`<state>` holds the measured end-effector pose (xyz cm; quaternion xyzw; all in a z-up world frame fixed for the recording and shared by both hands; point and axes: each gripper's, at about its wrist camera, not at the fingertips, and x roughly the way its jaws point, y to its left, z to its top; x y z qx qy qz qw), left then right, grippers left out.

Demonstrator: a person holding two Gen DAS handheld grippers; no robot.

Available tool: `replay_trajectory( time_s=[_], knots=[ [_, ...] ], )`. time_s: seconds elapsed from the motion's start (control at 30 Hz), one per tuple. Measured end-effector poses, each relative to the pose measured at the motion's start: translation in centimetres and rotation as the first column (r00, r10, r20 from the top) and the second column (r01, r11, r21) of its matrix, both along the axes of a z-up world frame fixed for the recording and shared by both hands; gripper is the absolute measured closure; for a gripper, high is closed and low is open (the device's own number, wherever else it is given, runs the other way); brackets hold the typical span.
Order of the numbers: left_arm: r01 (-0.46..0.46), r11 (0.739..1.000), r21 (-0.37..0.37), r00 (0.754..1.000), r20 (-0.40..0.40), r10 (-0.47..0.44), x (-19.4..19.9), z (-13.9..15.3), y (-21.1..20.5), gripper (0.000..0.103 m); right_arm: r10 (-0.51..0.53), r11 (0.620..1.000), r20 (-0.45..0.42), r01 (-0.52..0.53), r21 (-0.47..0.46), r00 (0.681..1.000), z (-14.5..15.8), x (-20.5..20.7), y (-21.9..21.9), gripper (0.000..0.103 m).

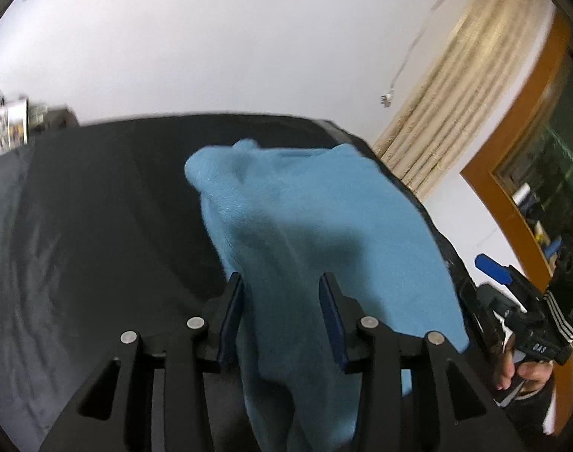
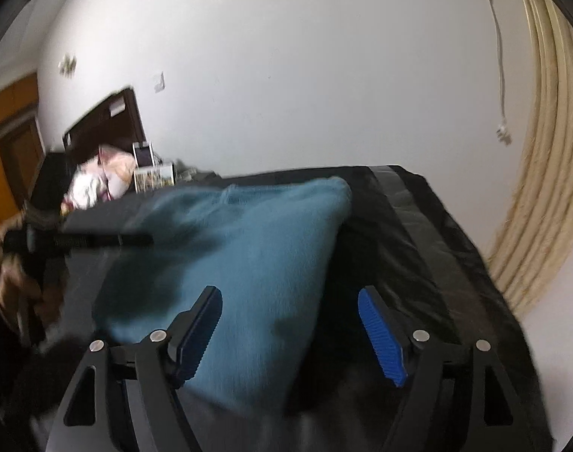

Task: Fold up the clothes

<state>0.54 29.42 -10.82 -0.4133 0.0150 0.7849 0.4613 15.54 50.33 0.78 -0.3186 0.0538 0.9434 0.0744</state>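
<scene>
1. On my left camera, the left gripper (image 1: 282,282) has its jaws partly apart with the blue cloth (image 1: 316,226) running between them. I cannot tell whether the pads actually pinch the fabric.
2. The blue cloth lies bunched on the black table cover (image 1: 98,207), humped up in the middle and draping towards my camera.
3. On my right camera, the right gripper (image 2: 290,297) stands wide and released. A corner of the blue cloth (image 2: 249,263) sits between its fingers, beside the left pad; the right pad is well apart from it.
4. The right gripper (image 1: 512,301) shows at the right edge of the left view, with a hand (image 1: 520,371) on its handle.
5. The left gripper (image 2: 79,241) appears blurred at the left of the right view.
6. A white wall (image 2: 286,75) and a beige curtain (image 2: 542,169) stand behind the table.
</scene>
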Motion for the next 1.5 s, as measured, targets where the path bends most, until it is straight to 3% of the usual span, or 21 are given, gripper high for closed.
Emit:
replay_trajectory(
  time_s=[0.2, 0.37, 0.5, 0.67, 0.83, 1.17, 1.3, 1.43, 1.5],
  knots=[
    [0.027, 0.999, -0.019, 0.991, -0.133, -0.029, 3.3, 1.2, 0.5, 0.059, -0.057, 0.991, 0.057, 0.050, 0.121, 0.997, -1.2, 2.0, -1.9, 0.024],
    [0.021, 0.999, 0.026, 0.987, -0.160, -0.017, 4.0, 2.5, 0.2, 0.057, -0.101, 0.992, 0.074, 0.096, 0.078, 0.992, -1.7, 0.9, -1.2, 0.024],
    [0.092, 0.995, 0.040, 0.979, -0.186, -0.083, 5.1, 3.0, 0.3, 0.057, -0.093, 0.992, 0.127, 0.081, 0.097, 0.987, -3.0, -0.3, -1.5, 0.024],
    [0.185, 0.983, -0.003, 0.973, -0.139, -0.184, 5.5, 0.3, 3.1, 0.057, -0.086, 0.990, 0.189, 0.061, 0.131, 0.978, -4.6, -0.6, -2.1, 0.024],
    [0.172, 0.983, -0.060, 0.983, -0.060, -0.176, 4.4, -3.1, 3.3, 0.057, -0.077, 0.988, 0.215, 0.047, 0.144, 0.974, -5.5, -0.6, -2.2, 0.024],
    [0.173, 0.983, -0.059, 0.981, -0.079, -0.178, 5.4, -3.8, 1.8, 0.061, -0.108, 0.978, 0.230, 0.062, 0.198, 0.967, -5.8, -0.9, -2.4, 0.019],
    [0.174, 0.983, -0.055, 0.981, -0.077, -0.178, 6.0, -4.3, 1.3, 0.061, -0.138, 0.975, 0.193, 0.099, 0.198, 0.971, -4.7, -0.6, -2.7, 0.018],
    [0.170, 0.984, -0.056, 0.982, -0.072, -0.174, 6.3, -4.5, 1.1, 0.061, -0.132, 0.987, 0.044, 0.127, 0.101, 0.990, -1.5, -0.1, -3.1, 0.018],
    [0.169, 0.985, -0.047, 0.983, -0.064, -0.171, 6.3, -4.4, 1.0, 0.061, -0.108, 0.988, 0.025, 0.104, 0.111, 0.994, -1.0, -0.8, -4.1, 0.018]
  ],
)
